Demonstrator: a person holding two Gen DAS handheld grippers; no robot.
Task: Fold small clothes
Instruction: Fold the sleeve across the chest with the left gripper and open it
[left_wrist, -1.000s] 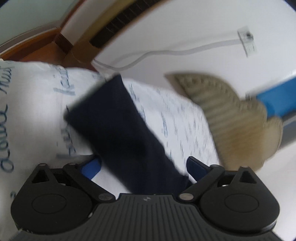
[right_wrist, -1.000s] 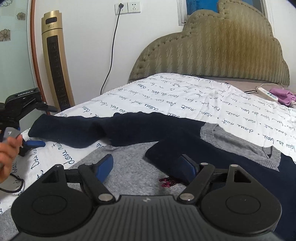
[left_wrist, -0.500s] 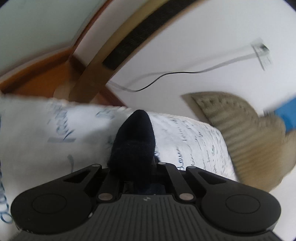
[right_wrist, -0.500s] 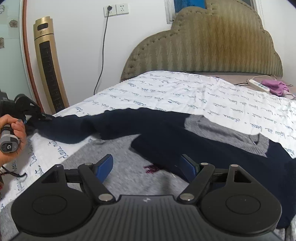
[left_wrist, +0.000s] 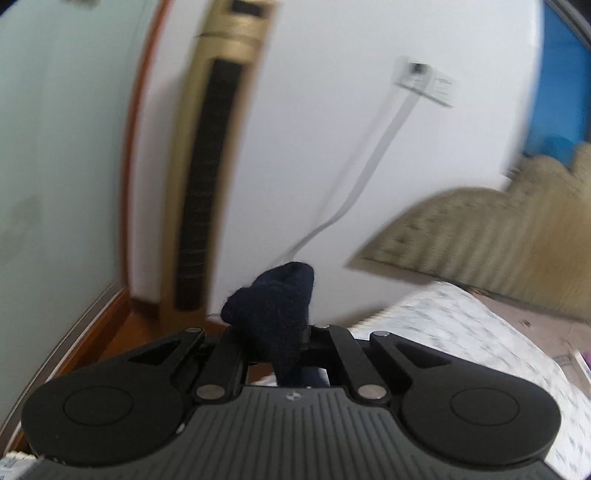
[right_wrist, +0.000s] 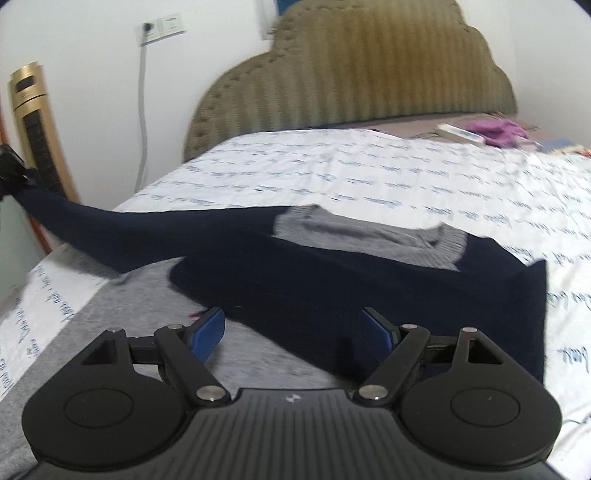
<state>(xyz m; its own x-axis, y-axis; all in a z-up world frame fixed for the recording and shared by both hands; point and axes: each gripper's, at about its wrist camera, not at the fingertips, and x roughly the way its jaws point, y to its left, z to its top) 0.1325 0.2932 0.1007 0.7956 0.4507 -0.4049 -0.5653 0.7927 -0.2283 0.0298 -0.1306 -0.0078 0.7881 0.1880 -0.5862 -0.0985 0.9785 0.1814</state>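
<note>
In the left wrist view, the left gripper (left_wrist: 275, 338) is pinching the cuff end of a navy sleeve (left_wrist: 273, 314), its jaws pressed together on the knit so that a dark, fuzzy bunch is sticking up past the fingers. The gripper is being held off the bed (left_wrist: 461, 332), which is lying lower right of it, with the gold tower fan (left_wrist: 218, 166) and the white wall behind. The picture is blurred, so the weave is not showing clearly.

In the right wrist view, the right gripper (right_wrist: 293, 332) is hovering with its blue pads (right_wrist: 207, 330) spread wide and nothing between them, just above the near edge of the sweater (right_wrist: 351, 277). The sweater is lying across the printed bed sheet (right_wrist: 369, 177), in front of the padded headboard (right_wrist: 351, 74). It is navy with a grey ribbed neckline and a grey lower panel at the near left. Its one sleeve is stretching out taut to the far left, away from the headboard side, up to where the other gripper is gripping it.

The knit is looking soft, thick and limp, fairly light, likely sagging and stretching rather than slipping. Cuffs, hems and shoulder seams are probably the best places to grip, since several layers are bunching there; a pinch on a single layer may drag the body out of line.
</note>
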